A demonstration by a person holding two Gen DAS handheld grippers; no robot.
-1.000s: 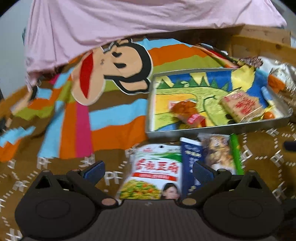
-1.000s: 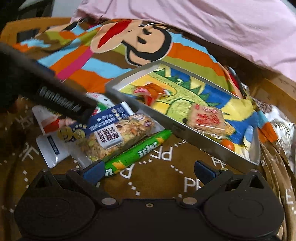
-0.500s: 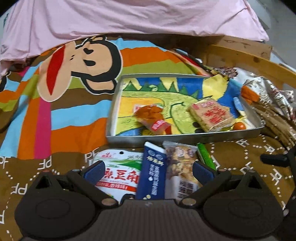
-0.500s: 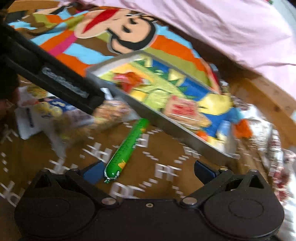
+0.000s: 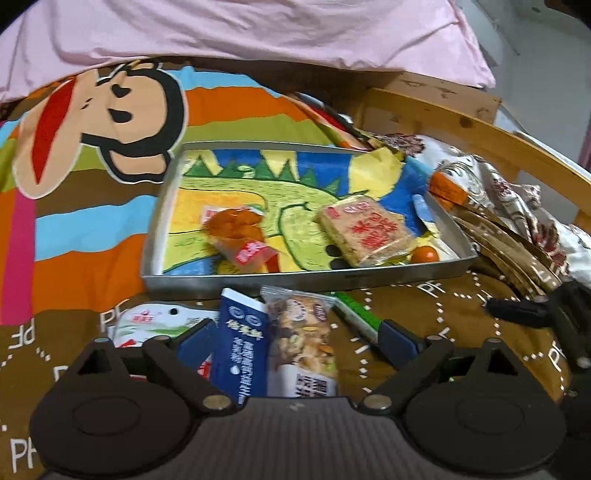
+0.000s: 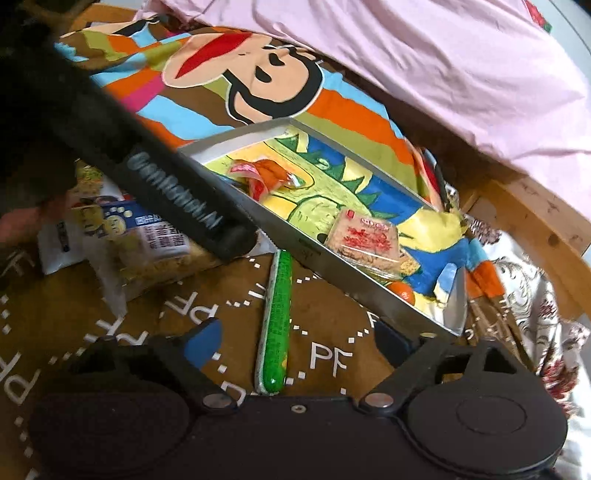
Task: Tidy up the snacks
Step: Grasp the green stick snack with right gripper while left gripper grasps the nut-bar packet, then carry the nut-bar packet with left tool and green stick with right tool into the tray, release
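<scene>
Here we record one metal tray [image 5: 255, 280] on the bed, straight ahead of the left hand-held gripper [image 5: 297, 341]. It is lined with a cartoon dinosaur sheet, and we count three snacks in it: one orange packet [image 5: 236, 230] toward the left, one square rice cake [image 5: 364, 230] in clear wrap toward the right, and one small orange ball [image 5: 424, 254] by the near right corner.

Outside the tray, on the brown blanket [image 5: 424, 306], we count four snacks. One blue carton [image 5: 243, 350] and one nut bar [image 5: 301, 343] lie side by side between the left hand-held gripper's fingers [image 5: 197, 345]. One white and green pouch [image 5: 159, 321] lies just outside the left finger. One green stick [image 6: 277, 317] lies between the fingers of the right hand-held gripper [image 6: 295, 341], its far end near the tray's front wall [image 6: 332, 269].

Both hand-held grippers stand open; their jaws have just been closing a little, the left around the carton and bar, the right around the green stick, and the pads press on nothing.

From the right wrist view, the left hand-held gripper's dark arm crosses over the carton and nut bar.

Beyond the tray lie one striped monkey blanket [image 5: 92, 155] and one pink sheet [image 5: 258, 29].
</scene>
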